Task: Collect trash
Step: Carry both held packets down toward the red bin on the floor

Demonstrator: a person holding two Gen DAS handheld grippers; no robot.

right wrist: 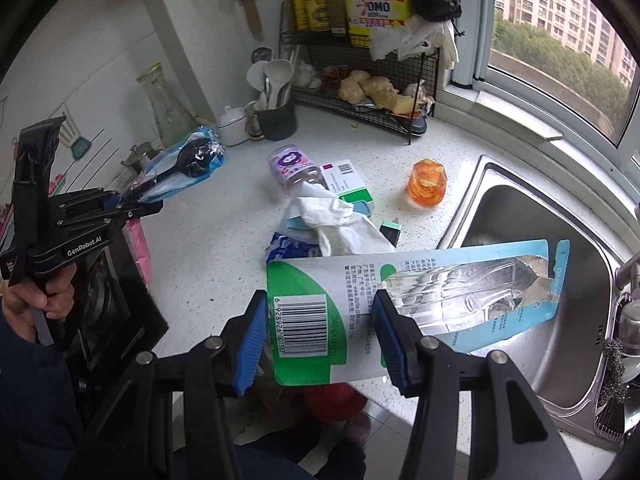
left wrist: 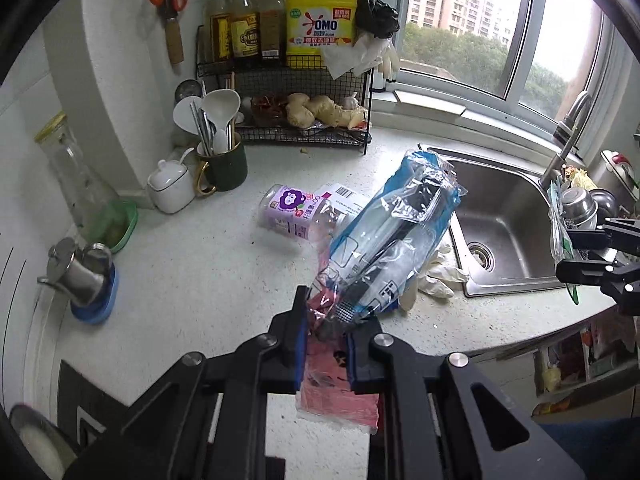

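Trash still litters the counter [right wrist: 208, 240] at twelve o'clock of both grippers; the left gripper [left wrist: 326, 344] pinches a light, crinkly, slippery wrapper [left wrist: 384, 240] by its low end; the right gripper [right wrist: 320, 332] clamps a stiff, light blister card [right wrist: 420, 300] near its barcode.

Home kitchen — speckled white worktop [left wrist: 192, 272] beneath the tongs; steel sink [left wrist: 504, 216] with tap [left wrist: 568, 140] to their right; ahead, wire rack [left wrist: 304, 80] of sauce bottles [left wrist: 244, 24], detergent jug [left wrist: 320, 20], ginger [left wrist: 320, 108] — utensil mug [left wrist: 224, 164] beside it.
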